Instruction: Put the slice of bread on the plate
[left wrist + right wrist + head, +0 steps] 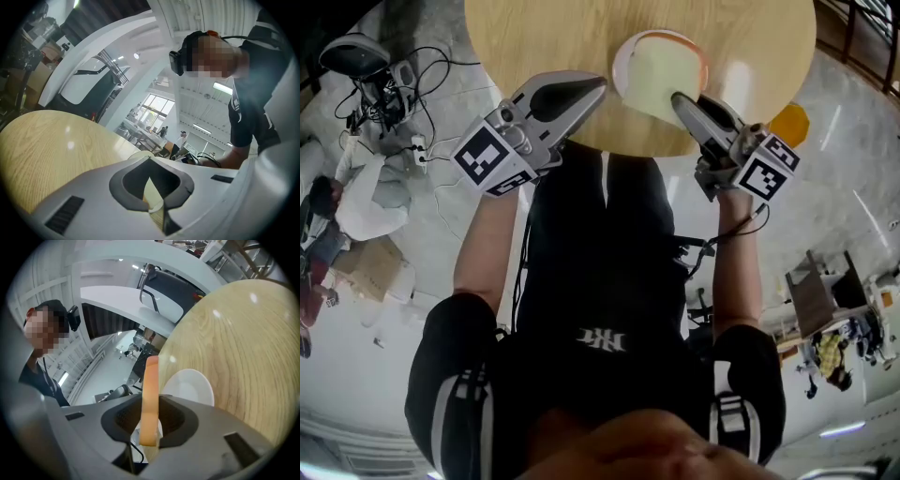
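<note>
Closest in, the person's black shirt (600,281) fills the lower head view. Up top, bread (661,80): the slice is pinched in the right gripper (682,103), pale face showing, and it covers most of the plate (619,70), with only a white rim peeking out on the left. Whether it touches the plate, no view tells. Switch to the right gripper view and the slice stands edge-on between the pads, orange crust upward, with the plate bare beyond it. That plate sits close to the table's (534,47) near edge, with wide bare wood behind it and off to the left. The left gripper (595,86) hangs just left of the plate over the same edge, fingertips together, holding nothing. Its own view catches only a sliver of plate behind the jaws.
</note>
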Tool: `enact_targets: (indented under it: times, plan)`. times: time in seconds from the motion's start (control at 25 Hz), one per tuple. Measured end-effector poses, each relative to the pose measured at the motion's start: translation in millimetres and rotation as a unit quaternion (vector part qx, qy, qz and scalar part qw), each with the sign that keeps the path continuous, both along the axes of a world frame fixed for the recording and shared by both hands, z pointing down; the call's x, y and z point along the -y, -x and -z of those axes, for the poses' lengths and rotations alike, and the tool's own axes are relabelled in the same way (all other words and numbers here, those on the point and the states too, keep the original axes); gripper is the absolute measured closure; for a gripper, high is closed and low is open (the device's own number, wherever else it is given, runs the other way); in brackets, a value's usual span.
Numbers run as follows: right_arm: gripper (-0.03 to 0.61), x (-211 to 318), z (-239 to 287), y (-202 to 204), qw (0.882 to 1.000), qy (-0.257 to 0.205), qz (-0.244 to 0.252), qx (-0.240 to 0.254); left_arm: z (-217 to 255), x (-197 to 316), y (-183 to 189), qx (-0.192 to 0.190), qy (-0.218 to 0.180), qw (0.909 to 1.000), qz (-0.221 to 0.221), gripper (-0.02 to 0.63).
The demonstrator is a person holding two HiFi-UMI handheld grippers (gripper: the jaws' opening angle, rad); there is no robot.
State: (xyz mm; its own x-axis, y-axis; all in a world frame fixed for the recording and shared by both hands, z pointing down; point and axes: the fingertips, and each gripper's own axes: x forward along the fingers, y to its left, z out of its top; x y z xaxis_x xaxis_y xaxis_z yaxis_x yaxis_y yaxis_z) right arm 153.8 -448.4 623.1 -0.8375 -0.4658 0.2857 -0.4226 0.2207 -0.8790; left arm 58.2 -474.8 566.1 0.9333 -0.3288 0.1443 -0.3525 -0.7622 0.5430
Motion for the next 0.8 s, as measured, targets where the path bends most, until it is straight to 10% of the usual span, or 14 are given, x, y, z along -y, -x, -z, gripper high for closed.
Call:
enact_targets:
  times: [0.8]
  plan:
    - [0.466,11.4,-22.3,12.4,0.988,-0.001,0.070,-0.141,-9.5,8.7,11.7,-0.009,0.005,0.9999,-0.006,0.604]
